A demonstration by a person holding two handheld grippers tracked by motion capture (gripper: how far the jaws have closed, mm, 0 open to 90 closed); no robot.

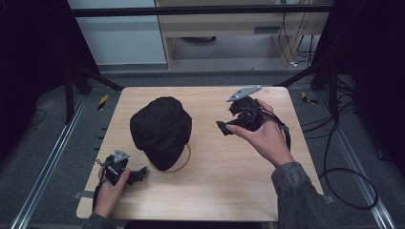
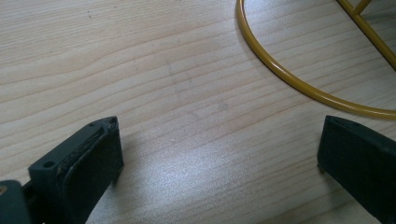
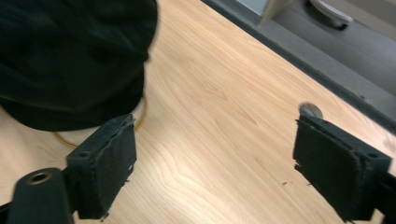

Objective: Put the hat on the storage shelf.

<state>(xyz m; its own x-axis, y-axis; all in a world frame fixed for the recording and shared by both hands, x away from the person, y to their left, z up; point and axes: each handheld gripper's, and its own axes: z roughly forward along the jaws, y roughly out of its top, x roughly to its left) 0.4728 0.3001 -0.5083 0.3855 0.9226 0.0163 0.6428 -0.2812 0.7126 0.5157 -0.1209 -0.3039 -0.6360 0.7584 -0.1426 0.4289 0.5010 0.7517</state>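
Facing black cap (image 1: 161, 130), right gripper (image 1: 224, 128) agape.

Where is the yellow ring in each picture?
High view: the yellow ring peeks from under the black cap, mid-table.
Left gripper view: ring curves across the upper right.
Right gripper view: ring under the cap, left.
Shared landmark: the wooden table.

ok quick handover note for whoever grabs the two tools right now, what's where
Left tool: open, nothing between its jaws, low over the table near the front left, beside the stand's yellow wire ring.
Right tool: open, holding nothing, right of the hat.
Black hat: sits on the yellow wire stand, table centre-left.
Done: hat is on the stand.
Left: likely only setting the tools down.
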